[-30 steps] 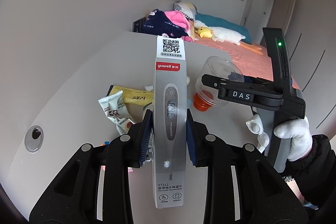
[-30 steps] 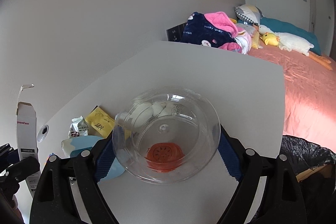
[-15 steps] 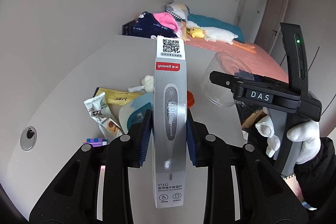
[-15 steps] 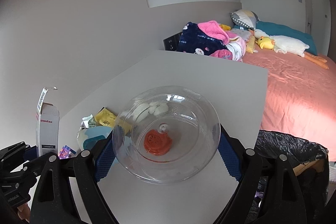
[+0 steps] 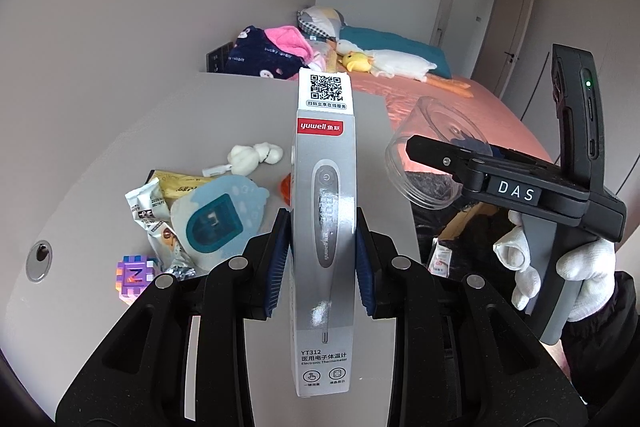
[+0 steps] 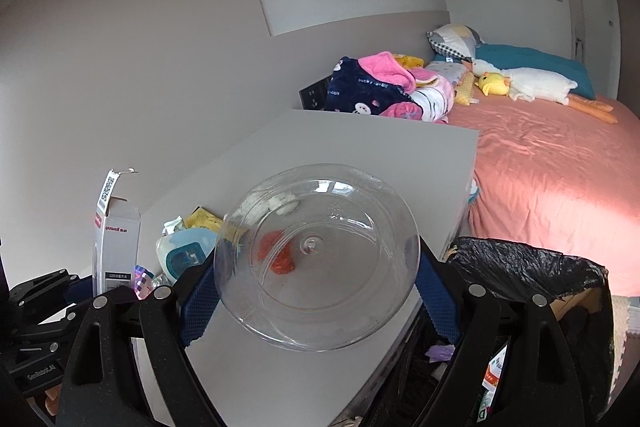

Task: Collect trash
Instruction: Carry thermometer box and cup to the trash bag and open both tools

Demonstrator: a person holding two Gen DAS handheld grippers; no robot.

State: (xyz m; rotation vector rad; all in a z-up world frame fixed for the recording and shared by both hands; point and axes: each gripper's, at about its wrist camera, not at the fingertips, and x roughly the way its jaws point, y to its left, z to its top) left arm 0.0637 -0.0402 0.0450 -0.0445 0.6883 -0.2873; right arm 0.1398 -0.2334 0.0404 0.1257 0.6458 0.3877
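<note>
— Nearest us, the left gripper is pinching the tall grey-and-white cardboard thermometer box upright between its blue pads, lifted clear of the grey desk, I'd guess so it can travel to the bin.

— And the right gripper?

— Clamped across the clear round plastic tub, tipped on its side, base toward the camera. It sits over the desk's right edge, just beside the black-lined trash bin on the floor below that edge.

— What's left on the desk?

— Toward the left edge: crumpled white snack wrappers, a pale blue blister pack, a small purple cube, an orange cap, and farther in, white cotton balls. The far half of the desk looks bare, so there's room to swing right.

— Beyond that?

— The pink-sheeted bed.
</note>
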